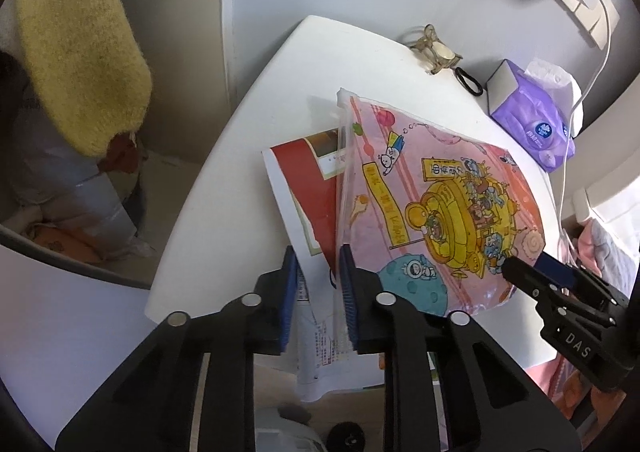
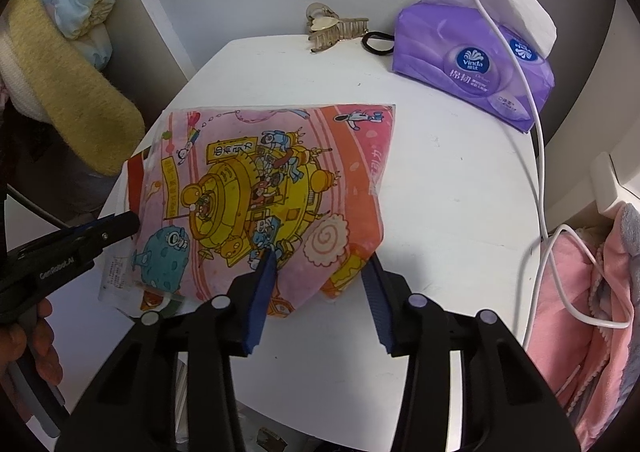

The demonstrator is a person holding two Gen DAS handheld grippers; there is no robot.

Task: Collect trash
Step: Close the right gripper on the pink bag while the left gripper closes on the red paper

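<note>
The left gripper [image 1: 318, 272] is partly open around the edge of a paper [image 1: 304, 187]. The right gripper [image 2: 322, 272] is wide open around the near corner of the pink cartoon bag [image 2: 272, 191], which lies on the white table [image 2: 440, 191] over the paper. The purple tissue pack [image 2: 472, 67] says "Vinda".

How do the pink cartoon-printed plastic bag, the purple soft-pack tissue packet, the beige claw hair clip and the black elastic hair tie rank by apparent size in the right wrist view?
1. Pink cartoon-printed plastic bag
2. Purple tissue packet
3. Beige claw hair clip
4. Black hair tie

The bag lies nearest the camera, which exaggerates its lead.
</note>
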